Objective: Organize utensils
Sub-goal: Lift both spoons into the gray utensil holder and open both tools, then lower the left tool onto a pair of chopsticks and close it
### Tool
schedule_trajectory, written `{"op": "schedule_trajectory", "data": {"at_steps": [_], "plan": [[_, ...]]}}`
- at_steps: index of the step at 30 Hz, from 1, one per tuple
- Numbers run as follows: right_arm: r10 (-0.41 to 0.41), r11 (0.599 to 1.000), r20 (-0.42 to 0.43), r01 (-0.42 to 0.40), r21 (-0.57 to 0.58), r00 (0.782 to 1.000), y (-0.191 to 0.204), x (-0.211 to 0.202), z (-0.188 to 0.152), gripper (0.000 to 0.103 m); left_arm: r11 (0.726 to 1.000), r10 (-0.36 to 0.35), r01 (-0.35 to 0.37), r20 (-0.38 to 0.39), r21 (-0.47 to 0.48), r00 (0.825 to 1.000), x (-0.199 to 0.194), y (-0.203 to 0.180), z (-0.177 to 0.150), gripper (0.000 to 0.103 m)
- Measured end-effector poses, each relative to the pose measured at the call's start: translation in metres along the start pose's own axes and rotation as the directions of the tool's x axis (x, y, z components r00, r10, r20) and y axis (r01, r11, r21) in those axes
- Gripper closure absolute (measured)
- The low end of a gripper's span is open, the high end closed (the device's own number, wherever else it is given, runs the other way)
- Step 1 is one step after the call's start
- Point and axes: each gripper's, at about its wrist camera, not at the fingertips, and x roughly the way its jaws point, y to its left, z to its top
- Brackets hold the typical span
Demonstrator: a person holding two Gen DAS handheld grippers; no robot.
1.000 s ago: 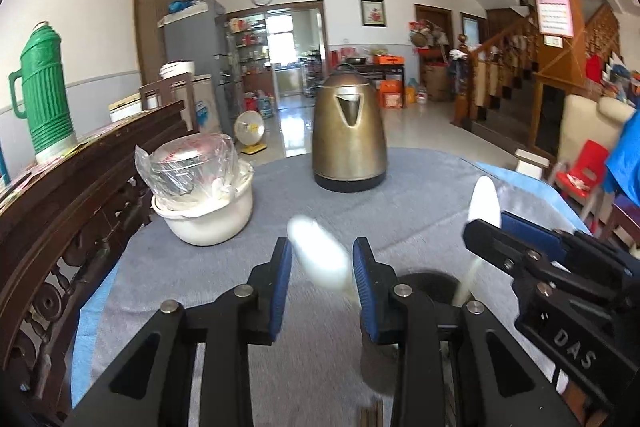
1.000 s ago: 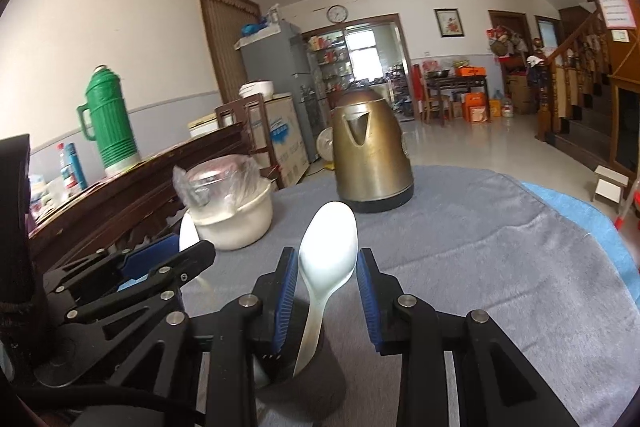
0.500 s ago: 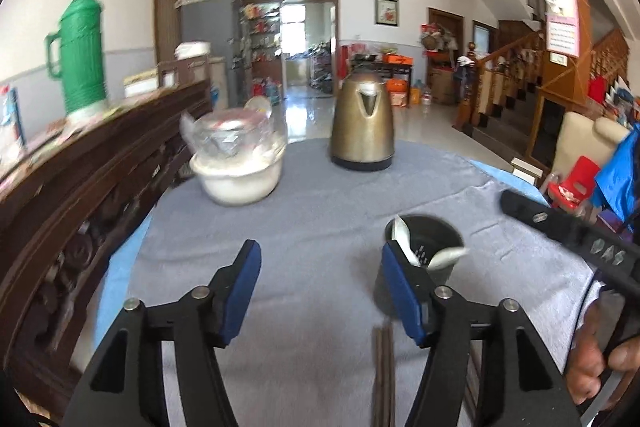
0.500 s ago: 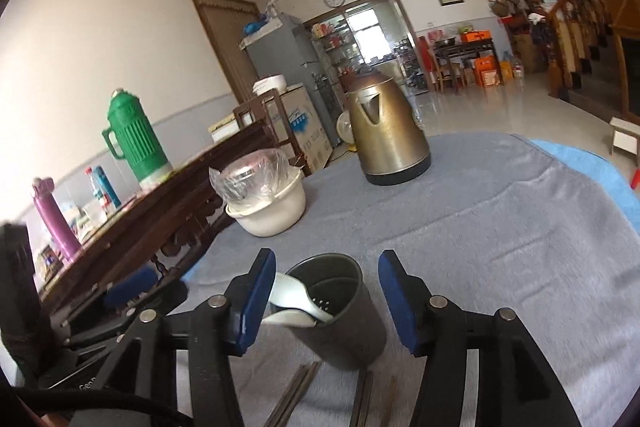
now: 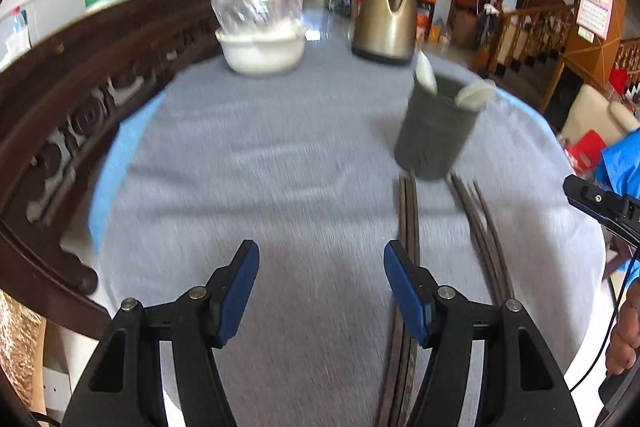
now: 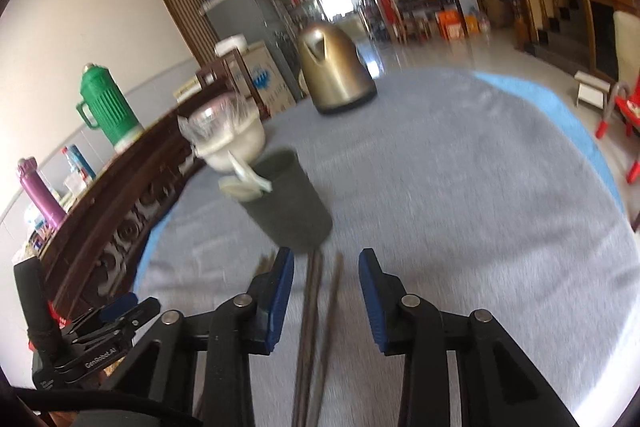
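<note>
A round table point(image 5: 280, 163) draped in grey cloth over a blue underlayer fills the foreground of a bright living room, its left edge close against a carved dark-wood bench back point(image 5: 60, 99). At the far side of the table stands a bronze-coloured electric kettle point(image 5: 386, 21), and to its left a white bowl point(image 5: 262, 51) covered with crinkled clear plastic. A green thermos point(image 6: 106, 107) stands on the ledge behind the bench.

Nearer the viewer, a dark grey utensil holder point(image 5: 436, 131) stands upright on the cloth with two white spoons point(image 5: 474, 95) resting in it, bowls up, leaning against its rim. Just in front of the holder, dark chopsticks point(image 5: 408, 227) lie flat on the cloth in two loose bundles, running lengthwise toward the near edge of the table.

The left gripper point(image 5: 320, 283) hovers low over the cloth with its blue-padded jaws spread wide and nothing between them; one chopstick bundle passes under its right finger. The right gripper point(image 6: 326, 287) is likewise spread apart and empty-handed, poised above the chopsticks point(image 6: 316, 291), which run between its fingers on the cloth below, the holder point(image 6: 290, 203) just ahead.
</note>
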Motion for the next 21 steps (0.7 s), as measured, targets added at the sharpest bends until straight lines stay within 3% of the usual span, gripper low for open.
{"op": "schedule_trajectory", "data": {"at_steps": [9, 15, 21], "plan": [[0.007, 0.999, -0.148, -0.001, 0.041, 0.989, -0.015, 0.025, -0.039, 0.072, 0.999, -0.034, 0.034, -0.085, -0.004, 0.996, 0.014, -0.002, -0.019, 0.037], [0.031, 0.999, -0.151, -0.025, 0.042, 0.988, -0.012, 0.032, -0.045, 0.072, 0.996, -0.090, 0.084, -0.150, -0.043, 0.985, 0.020, 0.002, -0.036, 0.037], [0.070, 0.996, -0.127, -0.062, 0.069, 0.989, -0.017, 0.035, -0.050, 0.072, 0.996, -0.089, 0.086, -0.143, -0.022, 0.986, 0.021, -0.003, -0.036, 0.038]]}}
